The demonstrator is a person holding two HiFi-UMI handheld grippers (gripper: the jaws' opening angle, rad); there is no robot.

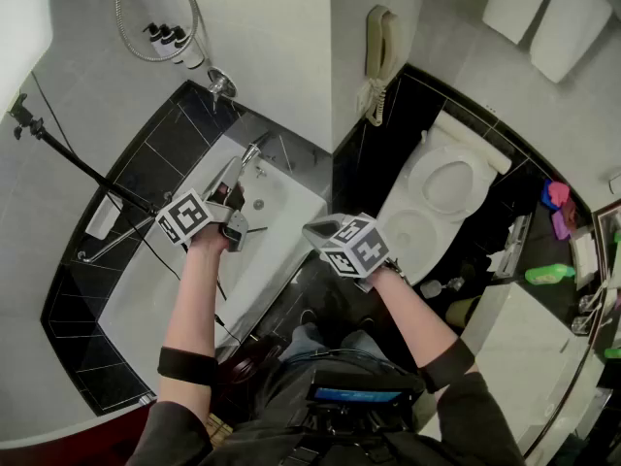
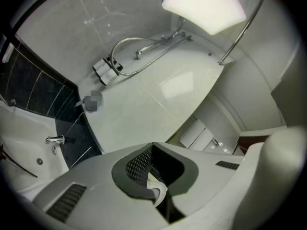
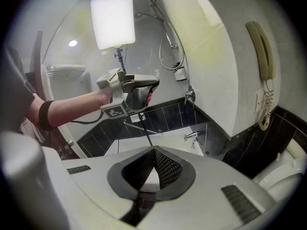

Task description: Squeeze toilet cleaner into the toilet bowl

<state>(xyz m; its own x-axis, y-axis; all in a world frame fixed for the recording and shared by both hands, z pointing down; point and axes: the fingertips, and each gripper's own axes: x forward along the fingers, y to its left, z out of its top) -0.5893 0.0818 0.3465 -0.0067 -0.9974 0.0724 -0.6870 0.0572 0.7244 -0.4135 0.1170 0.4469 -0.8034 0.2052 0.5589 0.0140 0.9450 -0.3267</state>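
The white toilet (image 1: 432,202) stands against the black-tiled wall at the right of the head view, and its edge shows at the lower right of the right gripper view (image 3: 288,176). A green bottle (image 1: 550,274) lies on the counter at far right, well away from both grippers. My left gripper (image 1: 228,178) (image 2: 153,176) is shut and empty, held level over the bathtub. Left of the toilet, my right gripper (image 1: 312,231) (image 3: 154,171) is shut with nothing in it. It points toward the tub, and the left gripper (image 3: 139,92) shows in its view.
A white bathtub (image 1: 194,289) with a faucet (image 1: 250,151) fills the left. A black tripod pole (image 1: 78,163) crosses above it. A wall phone (image 1: 380,56) hangs on the corner beside the toilet. Pink and purple items (image 1: 558,197) sit on the counter near the green bottle.
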